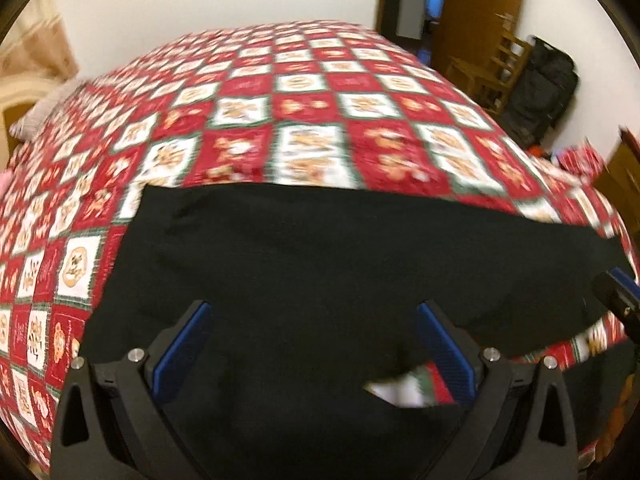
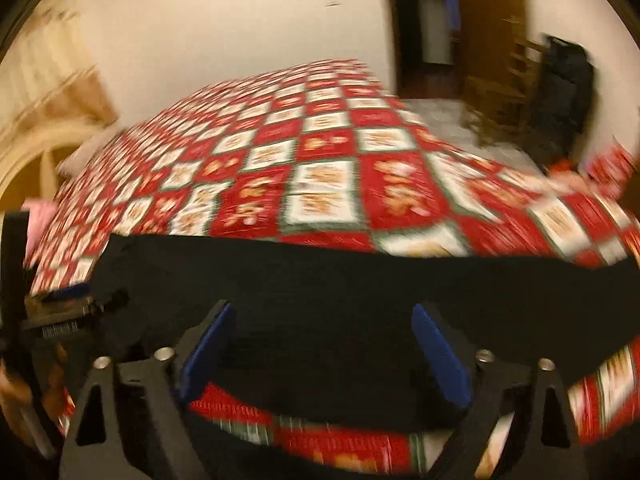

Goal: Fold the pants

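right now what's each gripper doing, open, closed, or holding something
left gripper: open, nothing pinched, over the black fabric pants
right gripper: open, nothing pinched, over the same pants on the red and white checked quilt

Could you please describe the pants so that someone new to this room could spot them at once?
A bed under a red-and-white checked quilt fills the room. The pants lie flat across its near edge. They are the only plain black cloth on that busy pattern.

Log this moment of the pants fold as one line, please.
step: fold pants | pants: black, spread on quilt | left gripper: open over pants | right gripper: open over pants | held: nothing
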{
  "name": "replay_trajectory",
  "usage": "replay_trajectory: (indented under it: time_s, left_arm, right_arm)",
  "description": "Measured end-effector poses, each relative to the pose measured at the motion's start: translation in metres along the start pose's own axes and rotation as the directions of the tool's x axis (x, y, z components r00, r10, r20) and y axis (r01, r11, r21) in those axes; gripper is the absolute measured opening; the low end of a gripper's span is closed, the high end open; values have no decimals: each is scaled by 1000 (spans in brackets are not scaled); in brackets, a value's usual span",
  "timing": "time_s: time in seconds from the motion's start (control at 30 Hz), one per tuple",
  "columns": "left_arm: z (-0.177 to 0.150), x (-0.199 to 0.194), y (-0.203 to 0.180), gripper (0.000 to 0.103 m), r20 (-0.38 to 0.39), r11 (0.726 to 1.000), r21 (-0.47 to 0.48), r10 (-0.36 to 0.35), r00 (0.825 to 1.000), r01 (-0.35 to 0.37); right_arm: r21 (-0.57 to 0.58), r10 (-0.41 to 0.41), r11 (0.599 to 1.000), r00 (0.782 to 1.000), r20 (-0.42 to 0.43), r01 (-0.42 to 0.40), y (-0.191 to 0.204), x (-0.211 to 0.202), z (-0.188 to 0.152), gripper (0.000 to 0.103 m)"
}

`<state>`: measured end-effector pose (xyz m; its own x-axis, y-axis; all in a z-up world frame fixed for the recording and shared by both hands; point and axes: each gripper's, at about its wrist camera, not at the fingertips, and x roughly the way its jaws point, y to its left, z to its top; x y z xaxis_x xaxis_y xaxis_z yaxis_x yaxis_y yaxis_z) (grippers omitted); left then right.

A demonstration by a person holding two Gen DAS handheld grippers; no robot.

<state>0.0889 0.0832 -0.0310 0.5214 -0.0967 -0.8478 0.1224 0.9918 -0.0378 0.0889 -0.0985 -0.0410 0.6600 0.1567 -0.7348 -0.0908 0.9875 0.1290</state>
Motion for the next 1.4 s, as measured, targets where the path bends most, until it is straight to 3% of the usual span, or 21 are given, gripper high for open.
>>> replay_trajectory:
  time_s: [0.1, 0.27, 0.3, 0.33, 0.47, 0.63, 0.9, 1.13, 1.3, 1.4]
  left_arm:
    - [13, 18, 29, 103, -33, 996, -85, -7, 999, 4]
    - [22, 48, 56, 103, -78, 987, -157, 15, 997, -27]
    - [22, 53, 58, 103, -87, 986, -161, 18, 996, -32]
    - [22, 58, 59, 103, -98, 986, -163, 21, 995, -37]
    - [19, 77, 63, 103, -129, 985, -164, 29, 991, -50]
    - [20, 83, 60, 103, -112, 990, -120, 65, 992, -78]
    - [24, 61, 72, 103, -100, 982, -187, -27, 995, 8]
    - [42, 31, 69, 103, -55, 975, -200, -111, 992, 98]
    - [55, 39, 65, 103, -109, 958, -239, -186, 977, 155]
    - [58, 52, 62, 103, -144, 956, -259, -177, 974, 135]
  right_arm:
    - [-100, 61, 993, 995, -76, -69, 21, 43, 19, 72]
    - [-223, 80, 969, 988, -132, -109, 50, 98, 33, 71]
    - [-251, 74, 962, 987, -145, -110, 55, 107, 34, 68]
    - [-280, 61, 954, 984, -165, -106, 59, 118, 35, 59]
    - [-330, 60, 937, 985, -163, -112, 61, 126, 35, 49]
    - [-367, 72, 921, 983, -166, -129, 65, 122, 34, 6]
    - [-401, 160, 900, 985, -63, -172, 85, 59, 15, 4]
    - [-525, 140, 843, 990, 9, -115, 115, 12, -40, 2]
    - [-579, 123, 811, 992, 30, -83, 126, 4, -72, 2]
    - [-577, 127, 813, 991, 49, -76, 126, 2, -78, 2]
